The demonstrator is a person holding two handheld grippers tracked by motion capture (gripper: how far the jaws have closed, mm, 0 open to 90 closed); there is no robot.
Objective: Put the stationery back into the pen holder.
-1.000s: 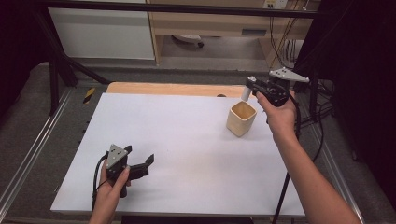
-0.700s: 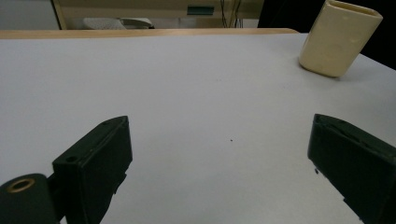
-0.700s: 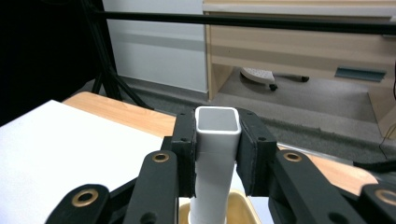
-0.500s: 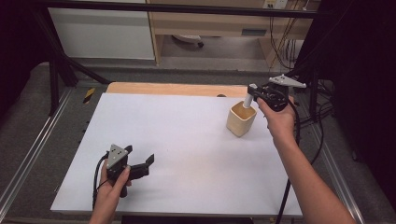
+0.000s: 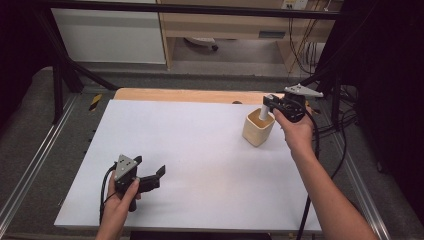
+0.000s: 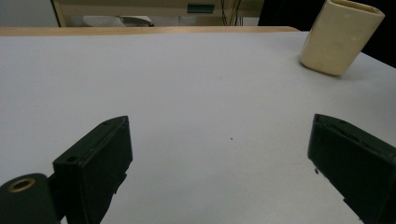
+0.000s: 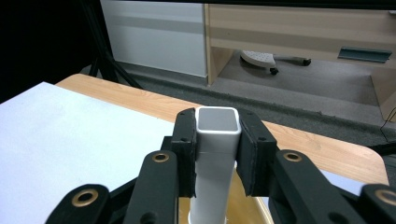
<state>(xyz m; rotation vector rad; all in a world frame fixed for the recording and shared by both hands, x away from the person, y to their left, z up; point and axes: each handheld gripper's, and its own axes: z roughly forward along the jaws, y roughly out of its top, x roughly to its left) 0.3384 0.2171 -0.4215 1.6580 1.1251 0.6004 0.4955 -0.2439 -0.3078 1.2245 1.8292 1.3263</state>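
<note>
The right claw is pinching a white square tube near its top end in the high view, holding it upright with its lower end going into the cream cup; gripping high is leaving the bottom free to enter the opening, I judge. The cup is standing near the far right part of the white bench, well apart from the left claw, which is hanging spread and empty just above the near left part of the bench, probably waiting out of the way. In the left gripper view, the left claw is showing its jaws wide apart over bare bench, with the cup standing far off at the upper right. In the right gripper view, the right claw is pressing its pads flat on two opposite faces of the tube, which is keeping it from twisting, and the tube's closed top end is sitting level with the pad tips, while its lower end is reaching down inside the cup's rim.
</note>
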